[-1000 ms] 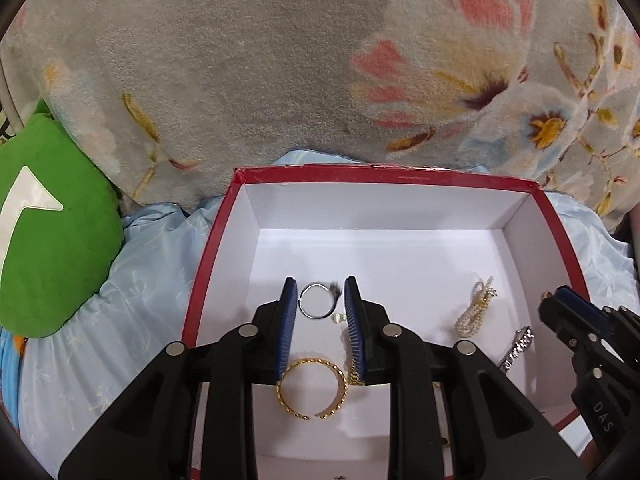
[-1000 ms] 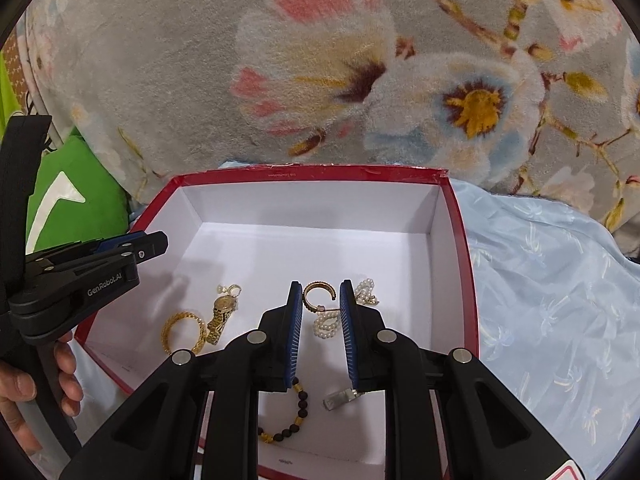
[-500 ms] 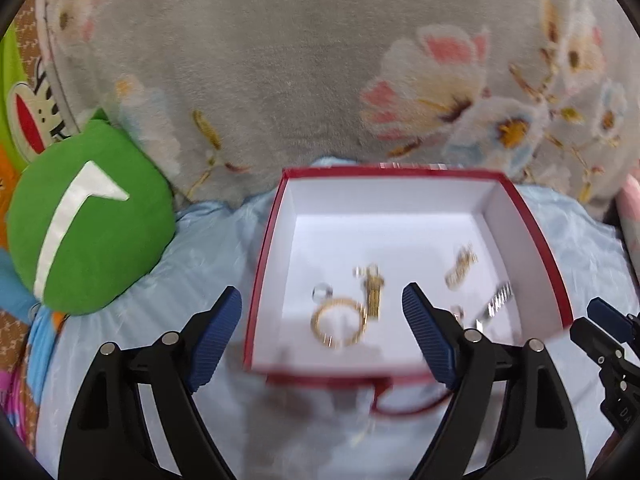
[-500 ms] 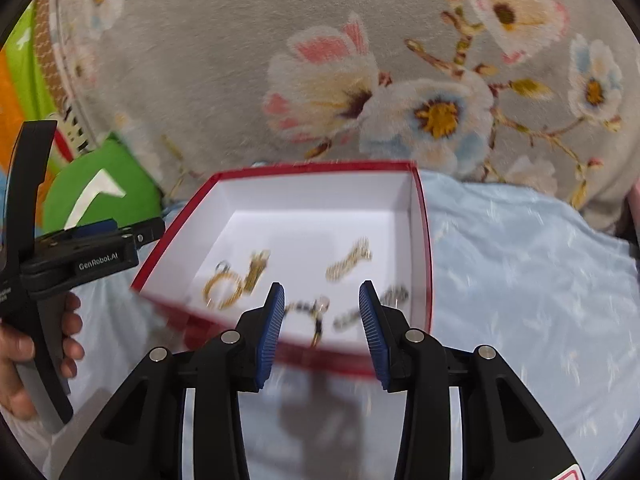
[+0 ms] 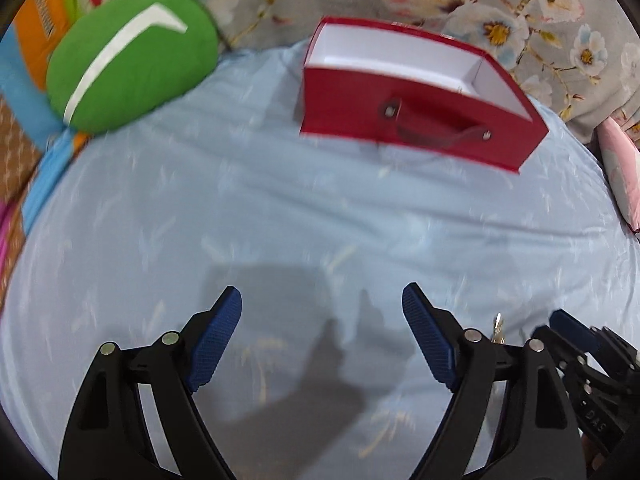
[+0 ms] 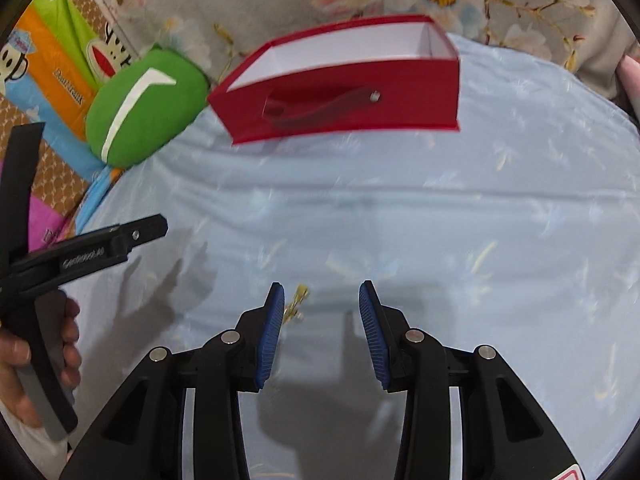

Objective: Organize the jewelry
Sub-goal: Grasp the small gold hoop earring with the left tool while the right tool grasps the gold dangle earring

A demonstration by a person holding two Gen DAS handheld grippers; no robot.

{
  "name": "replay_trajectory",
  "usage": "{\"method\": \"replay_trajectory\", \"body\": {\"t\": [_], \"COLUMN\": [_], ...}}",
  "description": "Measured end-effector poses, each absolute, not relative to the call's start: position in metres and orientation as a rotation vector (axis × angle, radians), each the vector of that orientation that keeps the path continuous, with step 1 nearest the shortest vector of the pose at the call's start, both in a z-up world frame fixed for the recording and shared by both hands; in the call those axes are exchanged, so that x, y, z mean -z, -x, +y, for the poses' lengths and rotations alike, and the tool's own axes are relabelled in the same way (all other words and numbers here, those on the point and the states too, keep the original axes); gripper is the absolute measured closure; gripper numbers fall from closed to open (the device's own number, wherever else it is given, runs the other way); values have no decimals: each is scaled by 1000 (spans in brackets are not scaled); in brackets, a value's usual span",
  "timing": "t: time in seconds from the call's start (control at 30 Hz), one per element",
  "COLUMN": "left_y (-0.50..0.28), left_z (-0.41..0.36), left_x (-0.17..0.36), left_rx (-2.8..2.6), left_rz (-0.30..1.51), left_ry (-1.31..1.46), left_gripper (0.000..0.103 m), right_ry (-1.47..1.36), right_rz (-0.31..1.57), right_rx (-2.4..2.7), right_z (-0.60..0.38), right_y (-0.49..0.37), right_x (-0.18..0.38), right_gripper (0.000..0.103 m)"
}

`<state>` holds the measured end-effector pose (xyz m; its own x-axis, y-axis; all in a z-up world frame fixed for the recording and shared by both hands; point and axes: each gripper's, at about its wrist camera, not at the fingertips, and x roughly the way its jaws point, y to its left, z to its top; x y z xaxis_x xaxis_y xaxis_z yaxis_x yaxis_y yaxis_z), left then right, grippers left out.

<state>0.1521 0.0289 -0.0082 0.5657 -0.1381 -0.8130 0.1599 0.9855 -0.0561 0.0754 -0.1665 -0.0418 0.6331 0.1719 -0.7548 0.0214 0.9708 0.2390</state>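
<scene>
My view: the red box [image 5: 416,120] stands on the blue sheet [image 5: 280,220], its contents hidden behind its front wall. My left gripper [image 5: 322,344] and right gripper [image 6: 322,332] both gape, gripping nothing; a small gold piece [image 6: 297,305] lies beside the right gripper's left pad.

The left wrist camera looks forward and steeply down along its tongs [image 5: 322,344] at the pale blue bedsheet [image 5: 320,220], close below, with the red box [image 5: 400,116] farther off in the upper middle of the frame. The right wrist camera faces much the same way from just beside it. Both views share the sheet, the box and the green cushion [image 5: 132,52] at upper left.
</scene>
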Motion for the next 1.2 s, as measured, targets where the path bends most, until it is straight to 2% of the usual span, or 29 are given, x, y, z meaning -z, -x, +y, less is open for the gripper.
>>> {"method": "replay_trajectory", "body": {"t": [0.3, 0.4, 0.57, 0.6, 1.1, 1.2], "left_y": [-110, -103, -96, -95, -80, -81], "left_z": [44, 40, 34, 32, -34, -49], "left_x": [22, 22, 22, 22, 27, 37], "left_rx": [160, 165, 196, 199, 360, 384], "left_rz": [969, 960, 962, 963, 988, 1008], "left_ry": [-44, -59, -53, -55, -100, -110], "left_gripper": [23, 23, 23, 23, 23, 31], "right_ry": [-185, -189, -198, -200, -241, -249], "right_rz": [894, 903, 910, 908, 825, 819], "right_rx": [-88, -85, -78, -76, 18, 33], "right_z": [-140, -141, -142, -143, -190, -198], "right_y": [-78, -81, -81, -80, -41, -33], "right_x": [53, 58, 61, 61, 24, 22], "right_gripper": [68, 78, 99, 100, 100, 100]}}
